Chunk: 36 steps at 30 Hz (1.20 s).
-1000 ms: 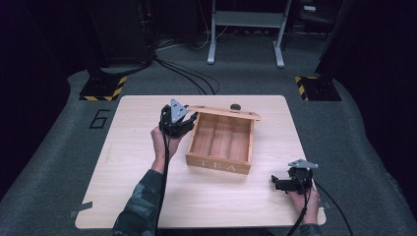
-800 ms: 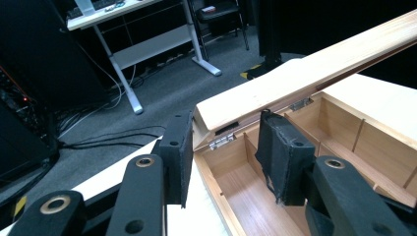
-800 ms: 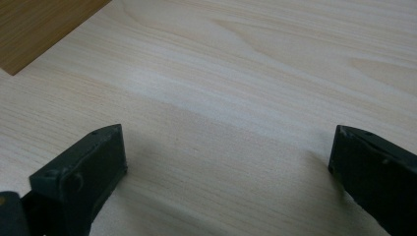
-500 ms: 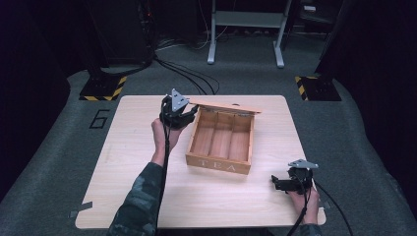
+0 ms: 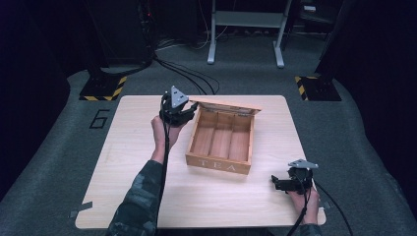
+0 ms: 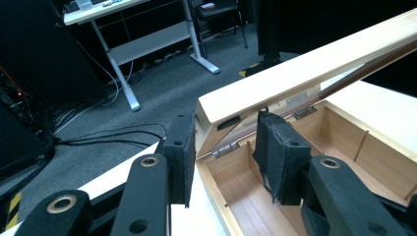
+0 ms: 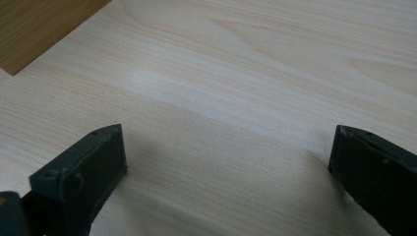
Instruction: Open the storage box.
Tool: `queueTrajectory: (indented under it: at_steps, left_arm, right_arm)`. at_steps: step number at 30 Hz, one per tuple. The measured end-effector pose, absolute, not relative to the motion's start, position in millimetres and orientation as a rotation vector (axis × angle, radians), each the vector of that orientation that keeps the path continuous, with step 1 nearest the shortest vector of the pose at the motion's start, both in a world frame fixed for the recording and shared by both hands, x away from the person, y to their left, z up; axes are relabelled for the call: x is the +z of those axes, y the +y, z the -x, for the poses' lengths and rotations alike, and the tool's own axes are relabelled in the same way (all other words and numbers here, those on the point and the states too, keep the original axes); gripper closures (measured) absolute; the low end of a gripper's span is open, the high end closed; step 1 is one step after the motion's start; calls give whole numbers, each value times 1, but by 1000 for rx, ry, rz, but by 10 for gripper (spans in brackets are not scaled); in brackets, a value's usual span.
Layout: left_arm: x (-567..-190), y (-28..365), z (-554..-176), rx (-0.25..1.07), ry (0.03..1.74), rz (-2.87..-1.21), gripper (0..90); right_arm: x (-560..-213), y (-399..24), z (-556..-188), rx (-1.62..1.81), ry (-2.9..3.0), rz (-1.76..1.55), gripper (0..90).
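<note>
— What step am I on?

— I judge I'm working the lid (image 5: pixel 227 105) of the tea box (image 5: pixel 221 142). My left tongs (image 6: pixel 227 152) straddle the lid's corner at the box's far-left end; I can't tell if they're clenched on it.

— And the right?

— Right tongs (image 7: pixel 223 172) released, idle near the surface's (image 5: pixel 123 162) near-right corner.

— Box?

— Mid-surface, TEA face toward me, dividers running near-to-far. Next needs a firm pinch.

Right gripper (image 7: pixel 226 162) jaws spread wide, pale wooden table (image 7: pixel 246 88), box corner (image 7: pixel 39 24)
</note>
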State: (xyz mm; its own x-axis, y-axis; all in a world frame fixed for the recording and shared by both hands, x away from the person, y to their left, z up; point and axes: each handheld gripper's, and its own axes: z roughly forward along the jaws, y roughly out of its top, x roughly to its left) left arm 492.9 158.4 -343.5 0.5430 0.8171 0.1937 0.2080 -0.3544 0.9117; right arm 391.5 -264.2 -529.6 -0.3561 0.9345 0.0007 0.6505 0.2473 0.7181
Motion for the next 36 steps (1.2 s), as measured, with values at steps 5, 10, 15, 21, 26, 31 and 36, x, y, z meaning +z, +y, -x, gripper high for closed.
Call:
queueTrajectory:
  at_steps: [5,10,15,21,26,31,36]
  left_arm:
    - [-343,158,-493,830,842,-1856,595]
    - [-343,158,-494,833,840,-1858,596]
    - [-342,158,-494,833,842,-1859,595]
    - [-342,158,-495,830,841,-1860,596]
    - [-341,158,-495,830,841,-1861,596]
    - [-341,158,-495,830,841,-1862,596]
    - [-342,158,-495,830,843,-1859,596]
  right_arm:
    - [-530,-264,-391,888,2096,-1445,3]
    - [-530,-264,-391,888,2096,-1444,3]
    - [-530,-264,-391,888,2096,-1444,3]
    - [-530,-264,-391,888,2096,-1445,3]
    - [-530,-264,-391,888,2096,-1445,3]
    - [-530,-264,-391,887,2096,-1445,3]
    - [-530,-264,-391,888,2096,-1445,3]
